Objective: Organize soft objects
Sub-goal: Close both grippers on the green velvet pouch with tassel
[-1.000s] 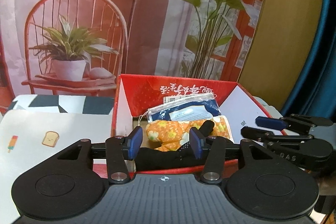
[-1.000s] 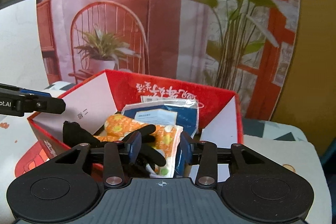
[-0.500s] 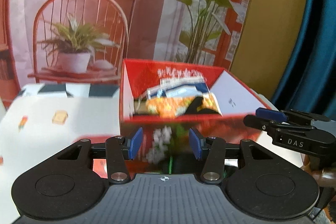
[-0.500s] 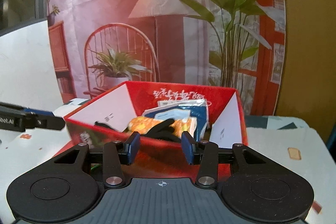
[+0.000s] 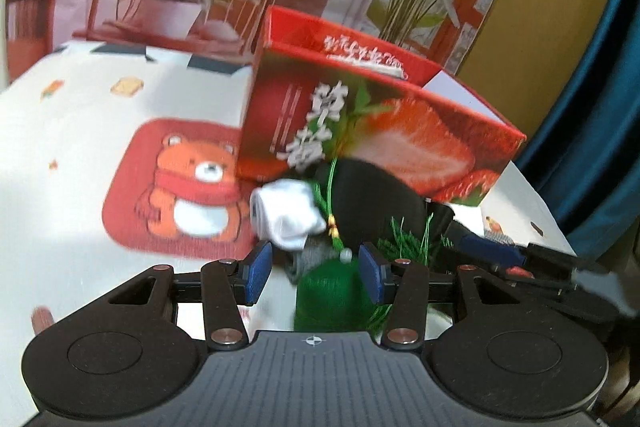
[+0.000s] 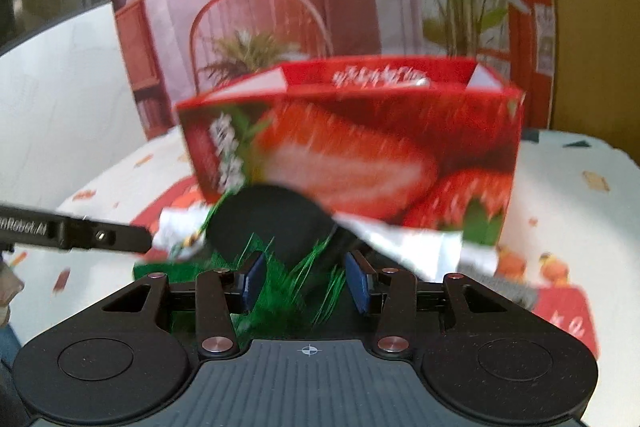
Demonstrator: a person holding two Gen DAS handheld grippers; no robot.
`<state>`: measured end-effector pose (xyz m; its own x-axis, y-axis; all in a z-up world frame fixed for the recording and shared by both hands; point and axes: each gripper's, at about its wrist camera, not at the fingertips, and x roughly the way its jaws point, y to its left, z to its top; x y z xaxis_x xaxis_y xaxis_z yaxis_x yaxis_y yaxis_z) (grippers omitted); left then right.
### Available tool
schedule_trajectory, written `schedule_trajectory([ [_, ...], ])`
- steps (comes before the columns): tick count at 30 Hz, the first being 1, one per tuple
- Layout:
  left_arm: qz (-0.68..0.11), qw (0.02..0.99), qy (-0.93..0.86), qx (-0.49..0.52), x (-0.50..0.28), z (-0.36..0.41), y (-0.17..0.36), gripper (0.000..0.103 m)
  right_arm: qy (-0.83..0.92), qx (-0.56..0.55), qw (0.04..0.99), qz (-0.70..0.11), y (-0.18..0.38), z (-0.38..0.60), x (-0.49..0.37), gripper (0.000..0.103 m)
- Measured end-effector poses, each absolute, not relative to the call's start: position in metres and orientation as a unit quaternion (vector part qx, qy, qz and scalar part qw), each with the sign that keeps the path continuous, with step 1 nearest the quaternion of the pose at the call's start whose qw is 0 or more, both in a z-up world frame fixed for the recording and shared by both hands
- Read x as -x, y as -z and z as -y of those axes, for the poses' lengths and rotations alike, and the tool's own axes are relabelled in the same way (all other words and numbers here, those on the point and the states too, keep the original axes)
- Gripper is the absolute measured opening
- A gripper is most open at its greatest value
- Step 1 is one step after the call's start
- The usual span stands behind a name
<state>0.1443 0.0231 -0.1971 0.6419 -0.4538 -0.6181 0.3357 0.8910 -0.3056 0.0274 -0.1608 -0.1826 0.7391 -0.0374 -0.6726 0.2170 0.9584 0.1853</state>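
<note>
Both claws, left claw [image 5: 315, 269] and right claw [image 6: 305, 285], are held part-open and empty over soft items [image 5: 288, 213] heaped on the desk [image 5: 80, 131] just before the strawberry box [image 5: 400, 131]; one piece should be singled out and pinched mid-fold.

Foreground: left gripper [image 5: 316, 269], blue pads apart, nothing clamped between them.
Centre: white rolled sock [image 5: 286, 213], black soft item [image 5: 372, 199] and green tasselled piece [image 5: 332, 297] lie just before the strawberry-print box [image 5: 400, 139].
Left: bear-print mat [image 5: 176, 187] on white tablecloth [image 5: 60, 147].
Lower right: right gripper [image 5: 516, 259].
</note>
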Motion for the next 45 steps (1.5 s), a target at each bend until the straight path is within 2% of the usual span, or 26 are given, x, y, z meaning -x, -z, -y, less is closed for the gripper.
schedule_trajectory([
  [14, -0.375, 0.886, 0.255, 0.098, -0.137, -0.010, 0.218, 0.049, -0.012, -0.100, 0.922, -0.374, 0.199, 0.122, -0.020, 0.047],
  [18, -0.373, 0.881, 0.271, 0.107, -0.135, -0.008, 0.219, 0.044, -0.026, -0.096, 0.922, -0.374, 0.201, 0.117, -0.021, 0.049],
  [25, -0.372, 0.876, 0.284, 0.118, -0.133, -0.006, 0.220, 0.044, -0.042, -0.093, 0.923, -0.371, 0.203, 0.113, -0.026, 0.059],
  [36, -0.374, 0.879, 0.271, 0.115, -0.134, -0.006, 0.226, 0.044, -0.045, -0.093, 0.918, -0.382, 0.214, 0.110, -0.039, 0.065],
  [45, -0.379, 0.878, 0.259, 0.139, -0.139, -0.011, 0.234, 0.043, -0.050, -0.081, 0.917, -0.386, 0.214, 0.106, -0.044, 0.065],
])
